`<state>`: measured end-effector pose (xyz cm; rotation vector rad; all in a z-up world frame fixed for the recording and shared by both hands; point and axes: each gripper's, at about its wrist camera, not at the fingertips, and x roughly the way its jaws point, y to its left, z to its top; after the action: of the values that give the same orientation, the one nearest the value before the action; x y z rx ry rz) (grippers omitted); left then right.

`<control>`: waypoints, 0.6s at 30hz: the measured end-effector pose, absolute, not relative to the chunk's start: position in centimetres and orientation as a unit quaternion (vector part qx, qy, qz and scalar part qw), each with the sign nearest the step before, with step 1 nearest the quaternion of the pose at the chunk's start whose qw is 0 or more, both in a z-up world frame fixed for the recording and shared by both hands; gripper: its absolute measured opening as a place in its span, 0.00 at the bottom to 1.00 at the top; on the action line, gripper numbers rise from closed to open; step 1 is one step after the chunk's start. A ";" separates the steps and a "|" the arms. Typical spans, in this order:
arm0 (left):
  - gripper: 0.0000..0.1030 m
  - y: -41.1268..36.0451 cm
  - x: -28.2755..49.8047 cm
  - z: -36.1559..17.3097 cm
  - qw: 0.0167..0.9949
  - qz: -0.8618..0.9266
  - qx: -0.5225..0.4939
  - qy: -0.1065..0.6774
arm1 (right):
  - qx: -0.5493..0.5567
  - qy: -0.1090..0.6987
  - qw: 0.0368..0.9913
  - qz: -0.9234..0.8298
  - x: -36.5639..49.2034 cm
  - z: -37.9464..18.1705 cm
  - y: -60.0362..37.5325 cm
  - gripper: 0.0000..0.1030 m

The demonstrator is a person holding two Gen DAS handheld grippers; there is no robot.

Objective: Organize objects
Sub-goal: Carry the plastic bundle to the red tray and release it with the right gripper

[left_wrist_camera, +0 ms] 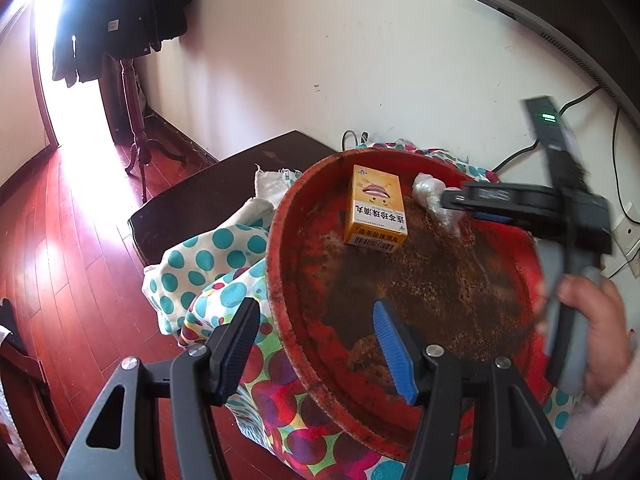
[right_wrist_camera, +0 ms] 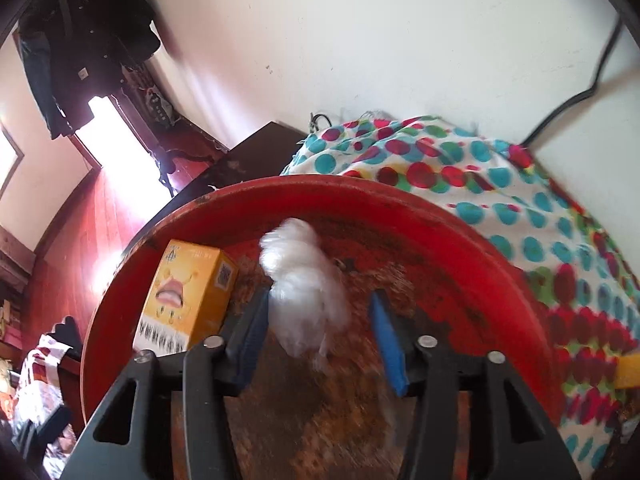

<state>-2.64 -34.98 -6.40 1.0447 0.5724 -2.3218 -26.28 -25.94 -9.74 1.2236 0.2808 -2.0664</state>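
Rust-stained round red metal tray (left_wrist_camera: pixel 400 272) is our collecting spot. Our right gripper (right_wrist_camera: pixel 316 336), fingers parted around the white crumpled plastic bag (right_wrist_camera: pixel 304 288), releases it beside the yellow cardboard box (right_wrist_camera: pixel 188 296); our left gripper (left_wrist_camera: pixel 316 344) waits spread at the tray's near rim.

The left wrist camera rides behind its own two fingers and looks steeply down from the near left edge of the red tray (left_wrist_camera: pixel 280 248), far enough back to take in the spotted cloth (left_wrist_camera: pixel 200 264), the dark table (left_wrist_camera: pixel 208 192), the wooden floor (left_wrist_camera: pixel 60 240) and the white wall (left_wrist_camera: pixel 360 60). The right wrist camera sits closer and lower over the same tray (right_wrist_camera: pixel 460 236), facing the wall (right_wrist_camera: pixel 400 40). Both views share the tray, the yellow box (left_wrist_camera: pixel 376 208) (right_wrist_camera: pixel 188 296), the white bag (left_wrist_camera: pixel 430 190) (right_wrist_camera: pixel 308 300), the cloth and the hanging coats (left_wrist_camera: pixel 120 12) (right_wrist_camera: pixel 84 40).
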 end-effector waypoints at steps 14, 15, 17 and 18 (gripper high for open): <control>0.59 -30.2 -4.2 -5.0 0.214 -0.890 0.367 0.166 | 0.383 0.119 0.245 -0.882 -13.0 -4.4 5.4 0.99; 0.59 -29.8 -4.4 -4.9 0.208 -0.891 0.368 0.164 | 0.383 0.110 0.214 -0.892 -12.4 -4.9 8.5 1.00; 0.59 -28.6 -4.6 -4.7 0.198 -0.896 0.366 0.154 | 0.388 0.094 0.157 -0.903 -12.1 -5.7 13.3 1.00; 0.59 -27.9 -4.7 -4.5 0.195 -0.899 0.364 0.146 | 0.392 0.080 0.125 -0.908 -12.1 -6.0 16.1 1.00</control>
<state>-4.74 -27.92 -4.54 1.0204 0.4084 -2.5195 -12.05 16.06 -5.99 1.1429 0.2319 -2.6464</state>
